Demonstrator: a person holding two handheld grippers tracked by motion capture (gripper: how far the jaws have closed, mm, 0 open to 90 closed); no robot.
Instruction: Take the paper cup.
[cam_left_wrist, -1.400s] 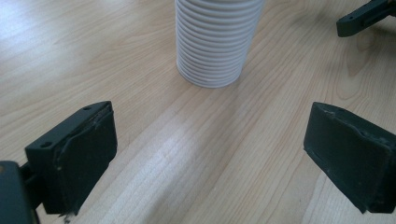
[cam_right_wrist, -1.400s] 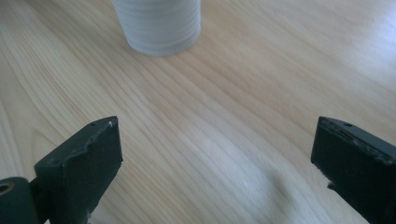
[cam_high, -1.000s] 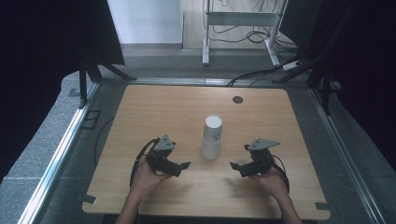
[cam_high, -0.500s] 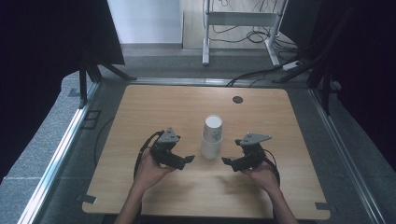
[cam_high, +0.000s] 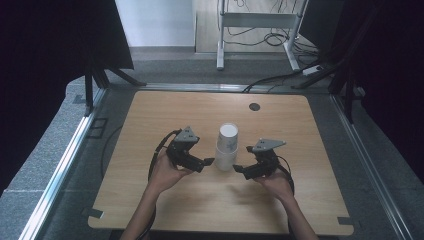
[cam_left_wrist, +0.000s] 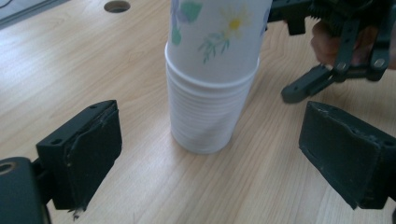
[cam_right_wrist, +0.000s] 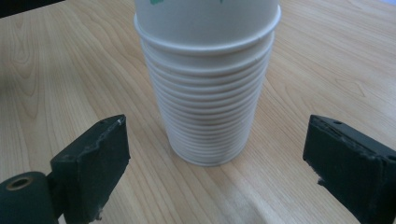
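Cup stack (cam_left_wrist: 212, 88) (top cropped in both gripper views) stands untouched between both grippers' wide-open, just-narrowing fingers (cam_left_wrist: 86, 151).

The high view is evenly but softly lit from above; the wooden table (cam_high: 300, 130) is bright, while dark curtains at 9 and 3 o'clock sink into near-black. Faint, diffuse shadows lie under the hands toward 6 o'clock. The picture is slightly grainy and soft. In both gripper views the stack of paper cups (cam_right_wrist: 210, 93) is fairly sharp with mild glare on its rims; the black pads (cam_left_wrist: 79, 154) at 7 and 5 o'clock look blurred.
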